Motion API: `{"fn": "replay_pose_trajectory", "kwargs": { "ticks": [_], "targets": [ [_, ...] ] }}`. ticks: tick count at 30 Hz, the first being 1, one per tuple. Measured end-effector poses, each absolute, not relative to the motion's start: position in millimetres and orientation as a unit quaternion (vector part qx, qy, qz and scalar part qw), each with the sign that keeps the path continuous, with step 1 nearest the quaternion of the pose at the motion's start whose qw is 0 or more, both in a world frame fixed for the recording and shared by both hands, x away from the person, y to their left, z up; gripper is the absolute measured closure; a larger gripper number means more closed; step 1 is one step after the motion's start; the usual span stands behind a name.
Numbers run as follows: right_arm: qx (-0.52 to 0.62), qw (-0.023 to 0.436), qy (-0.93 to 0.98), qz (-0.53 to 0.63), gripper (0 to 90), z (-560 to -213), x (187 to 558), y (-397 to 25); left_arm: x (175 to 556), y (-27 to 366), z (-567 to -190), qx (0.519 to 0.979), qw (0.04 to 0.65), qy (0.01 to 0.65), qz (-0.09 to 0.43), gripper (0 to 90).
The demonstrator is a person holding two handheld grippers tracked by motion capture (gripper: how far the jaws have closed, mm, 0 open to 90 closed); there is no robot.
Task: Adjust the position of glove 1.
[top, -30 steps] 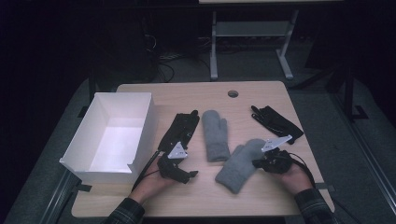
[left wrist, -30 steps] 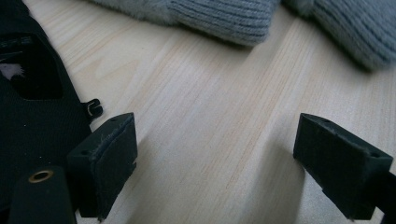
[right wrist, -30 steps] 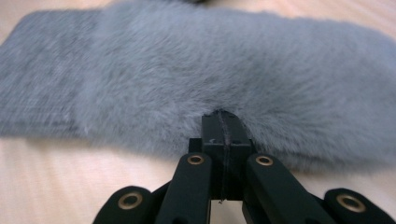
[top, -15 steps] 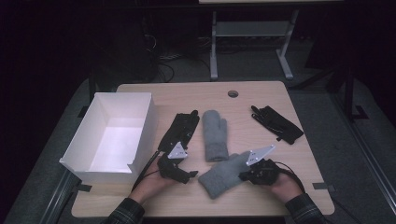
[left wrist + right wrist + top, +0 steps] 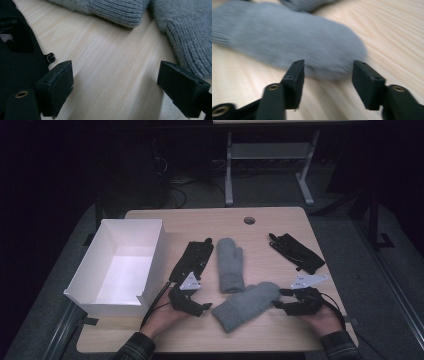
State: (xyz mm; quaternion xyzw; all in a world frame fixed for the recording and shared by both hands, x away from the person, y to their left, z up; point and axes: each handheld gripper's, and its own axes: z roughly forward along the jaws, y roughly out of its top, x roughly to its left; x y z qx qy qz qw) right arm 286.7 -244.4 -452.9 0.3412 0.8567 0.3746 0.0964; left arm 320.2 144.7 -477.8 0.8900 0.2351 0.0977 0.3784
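— Mitten check, starting with the high view: finding the near mitten (image 5: 247,307) lying slantwise close to the front edge of the table (image 5: 260,227), cuff toward the left gripper (image 5: 200,307), tip toward the right gripper (image 5: 281,301). Seeing both standing spread, pinching nothing.

— Worrying about that front edge. Dragging rather than lifting, and risking sliding it off toward the person's lap. Also seeming to be touching the far mitten (image 5: 230,265) near its cuff, so maybe tugging both along together.

— Checking room: box (image 5: 85,290) sitting well apart to the left, left glove (image 5: 192,260) lying just beside the left gripper, right glove (image 5: 296,252) lying beyond the right gripper. Finding plenty of bare wood toward the far side.

— Turning to the left gripper view: hanging wide open over bare wood, with the left glove (image 5: 15,62) crowding one jaw and two ribbed cuffs ahead, far mitten (image 5: 117,12) and near mitten (image 5: 190,45).

— Risking pinching the wrong cuff there, or snagging the glove instead.

— Ending with the right gripper view, blurred: gaping, with the near mitten (image 5: 299,42) lying just past the jaws, not between them.

— Closing now and likely catching only fuzz, then slipping. Needing pushing further in first.
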Motion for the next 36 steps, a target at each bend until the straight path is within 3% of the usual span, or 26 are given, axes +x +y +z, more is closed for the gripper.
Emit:
{"fn": "replay_pose_trajectory", "kwargs": {
  "ticks": [1, 2, 3, 10, 15, 17, 24, 30, 36],
  "targets": [
    [0.341, 0.096, 0.857, 0.375, 42.0, -452.9, 286.7, -244.4, 320.2, 144.7, -477.8, 0.89, 0.378, 0.235, 0.098, 12.8],
    [0.358, 0.115, 0.85, 0.368, 31.9, -459.5, 290.2, -253.1, 320.6, 144.5, -477.8, 0.889, 0.378, 0.237, 0.098, 12.8],
    [0.366, 0.119, 0.848, 0.363, 29.6, -461.6, 291.7, -255.1, 321.1, 144.1, -477.1, 0.89, 0.374, 0.241, 0.098, 12.9],
    [0.402, 0.138, 0.832, 0.356, 20.2, -476.8, 301.2, -269.5, 322.6, 142.8, -471.2, 0.894, 0.352, 0.254, 0.105, 16.3],
    [0.404, 0.154, 0.826, 0.361, 14.8, -481.2, 301.3, -269.5, 323.5, 141.6, -460.3, 0.887, 0.368, 0.26, 0.106, 25.3],
    [0.406, 0.155, 0.824, 0.363, 14.2, -482.0, 301.5, -269.2, 325.1, 140.6, -451.9, 0.879, 0.384, 0.265, 0.096, 44.9],
    [0.407, 0.154, 0.824, 0.363, 14.1, -482.0, 301.6, -269.1, 336.0, 121.6, -431.2, 0.876, 0.405, 0.253, 0.062, 89.4],
    [0.407, 0.155, 0.824, 0.363, 14.2, -482.0, 301.6, -269.1, 347.2, 94.6, -421.1, 0.875, 0.42, 0.236, 0.052, 89.6],
    [0.407, 0.156, 0.824, 0.363, 14.2, -482.0, 302.3, -269.1, 366.5, 42.1, -430.4, 0.884, 0.414, 0.214, 0.026, 89.6]
  ]
}}
